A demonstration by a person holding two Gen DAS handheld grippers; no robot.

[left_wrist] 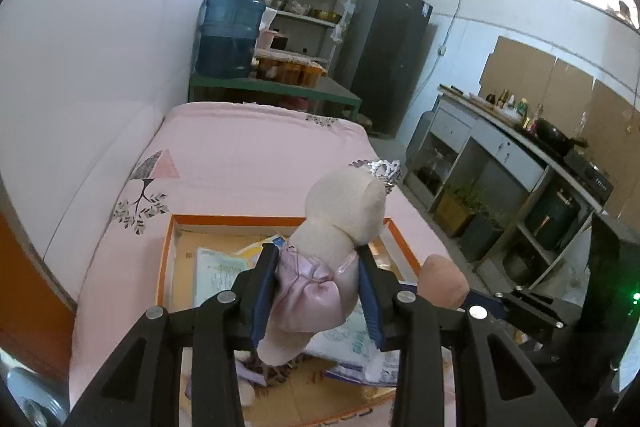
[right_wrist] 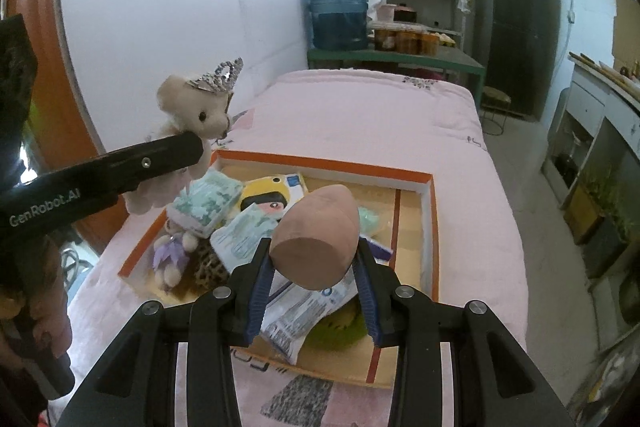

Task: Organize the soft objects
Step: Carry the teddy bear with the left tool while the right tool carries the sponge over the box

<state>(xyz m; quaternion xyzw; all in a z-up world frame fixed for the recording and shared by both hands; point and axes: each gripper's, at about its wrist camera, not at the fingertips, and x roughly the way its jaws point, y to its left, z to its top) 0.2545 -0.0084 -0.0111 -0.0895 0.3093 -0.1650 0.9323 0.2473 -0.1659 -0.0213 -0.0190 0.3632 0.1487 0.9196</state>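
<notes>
Both tongs were loaded. Left tongs (left_wrist: 316,291) were clamped on the bear (left_wrist: 320,267), pads pressing the pink satin dress at its waist, with the head and silver crown tipped away from the camera. Right tongs (right_wrist: 314,267) were squeezed around the sponge (right_wrist: 316,237), a tan egg-shaped one, held by its rounded sides with the flat end toward the lens. Each hung in the air over the box (right_wrist: 428,227), an orange-rimmed shallow one that lay on the pink bed (right_wrist: 360,115).

Inside the box sat a heap: tissue packs (right_wrist: 208,203), a small purple doll (right_wrist: 172,259), a cartoon packet (right_wrist: 264,201) and something green (right_wrist: 340,331) under the wrappers.

The bear's grip looked risky. Satin is slick, and the pads seemed to hold dress as much as body, so the toy could slide or swivel head-down if swung. The crown stood loose-looking on top and might catch or drop off.

The sponge's curved sides gave the pads little flat surface; a harder squeeze might pop it forward, a looser one might let it roll out.

Left tongs (right_wrist: 192,147) hung close above the box's near-left corner in the right view, so the two tools could knock together if both lowered at once. Dropping either toy onto the sloped heap might send it over the low rim onto the bed.
</notes>
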